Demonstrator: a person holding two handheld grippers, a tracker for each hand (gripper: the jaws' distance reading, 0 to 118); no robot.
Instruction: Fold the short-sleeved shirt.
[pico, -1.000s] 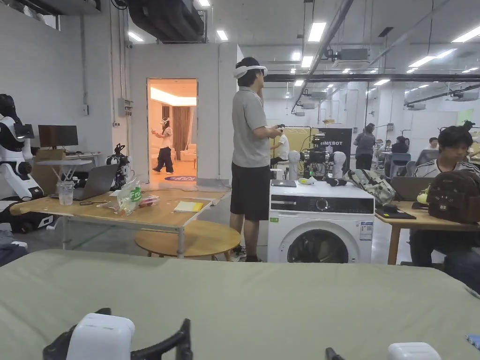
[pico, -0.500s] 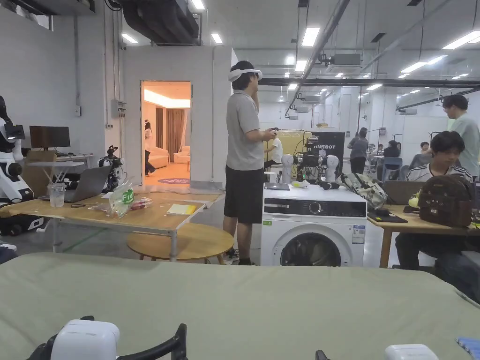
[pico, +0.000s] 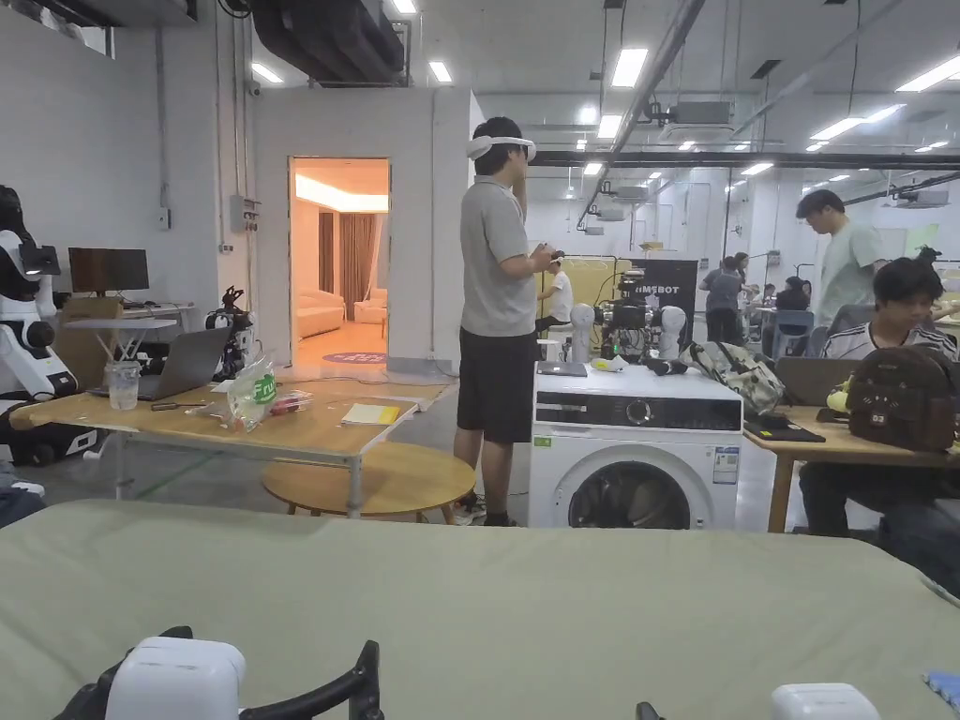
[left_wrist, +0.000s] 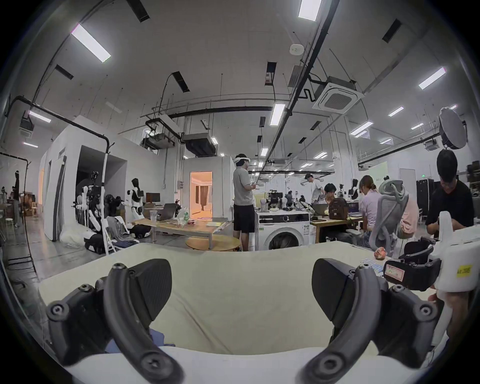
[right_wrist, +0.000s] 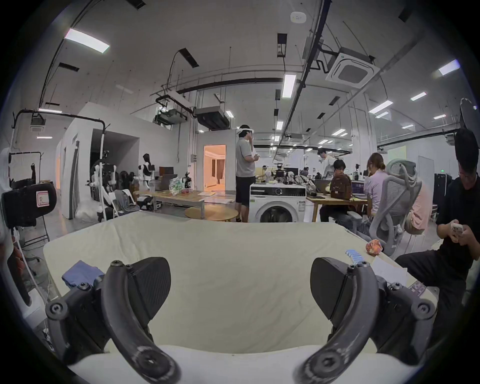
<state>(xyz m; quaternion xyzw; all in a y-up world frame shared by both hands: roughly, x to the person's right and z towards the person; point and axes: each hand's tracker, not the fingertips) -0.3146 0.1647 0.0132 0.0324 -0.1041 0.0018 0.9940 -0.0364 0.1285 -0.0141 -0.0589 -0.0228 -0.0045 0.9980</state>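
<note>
A blue piece of cloth (right_wrist: 80, 272) lies bunched near the left edge of the green-covered table (pico: 487, 581); a bit of it also peeks out under my left jaw (left_wrist: 159, 337). My left gripper (left_wrist: 241, 291) hovers low over the near edge of the table, open wide with nothing between the jaws. My right gripper (right_wrist: 240, 288) is open just as wide and holds nothing. In the head view the left gripper (pico: 277, 642) sits at the bottom left and the right gripper's white housing (pico: 820, 701) at the bottom right. Each gripper view shows the other gripper (left_wrist: 415, 270) (right_wrist: 26, 205) beside it.
At the table's right edge lie a blue strip of small items (right_wrist: 354, 256), a red-orange ball (right_wrist: 374, 246) and a paper sheet (right_wrist: 389, 272). Beyond the far edge stand a washing machine (pico: 637, 450), a person with a headset (pico: 497, 309) and wooden tables (pico: 281, 427). People sit at the right (right_wrist: 462, 207).
Both grippers keep their places low over the near edge. The head camera has shifted slightly. A person in a light shirt has walked left at the back right.
</note>
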